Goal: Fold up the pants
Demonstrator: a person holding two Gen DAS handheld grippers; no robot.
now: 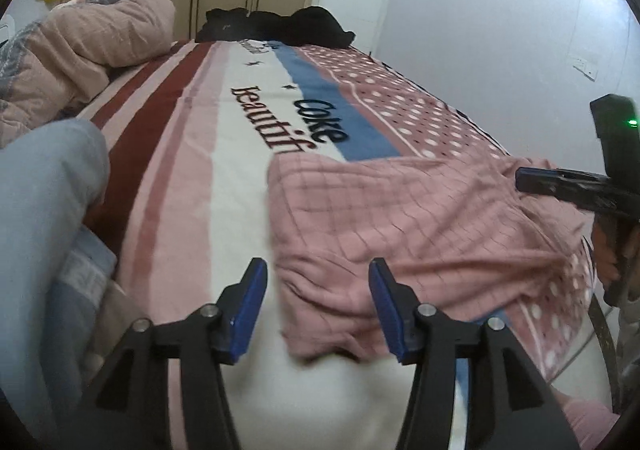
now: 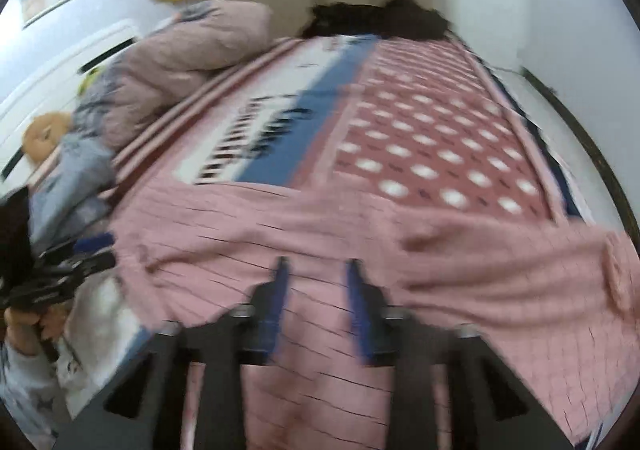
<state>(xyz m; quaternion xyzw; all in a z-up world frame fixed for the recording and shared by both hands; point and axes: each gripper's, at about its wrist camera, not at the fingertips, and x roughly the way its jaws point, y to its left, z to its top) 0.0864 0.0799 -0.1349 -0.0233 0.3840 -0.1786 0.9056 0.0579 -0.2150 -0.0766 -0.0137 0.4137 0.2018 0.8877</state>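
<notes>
A pair of pink checked pants of soft woven cloth (image 1: pixel 400 218) lies rumpled across the near end of a bed, on a striped and dotted bedspread in pink, dark red, white and blue with black lettering (image 1: pixel 224 130). In the left wrist view the left gripper (image 1: pixel 318 274), black with blue pads, hangs over the near left corner of the pants with its jaws spread apart; the cloth's edge lies below and between the fingers, but nothing is pinched. The right gripper (image 1: pixel 536 180) reaches in from the right edge of that view, low over the pants.

In the right wrist view, which is blurred, the right gripper (image 2: pixel 316 270) also has its jaws parted, hovering just above the middle of the pink checked pants (image 2: pixel 360 234) with a clear gap between the blue pads and no cloth caught in them. The left gripper (image 2: pixel 86 252) shows at the left edge, held by a hand (image 2: pixel 24 326) in a pale star-printed sleeve (image 2: pixel 28 390).

A bunched pink quilted duvet (image 1: pixel 92 42) sits at the left side of the bed, and a heap of black clothing (image 1: pixel 276 26) lies at the far end
</notes>
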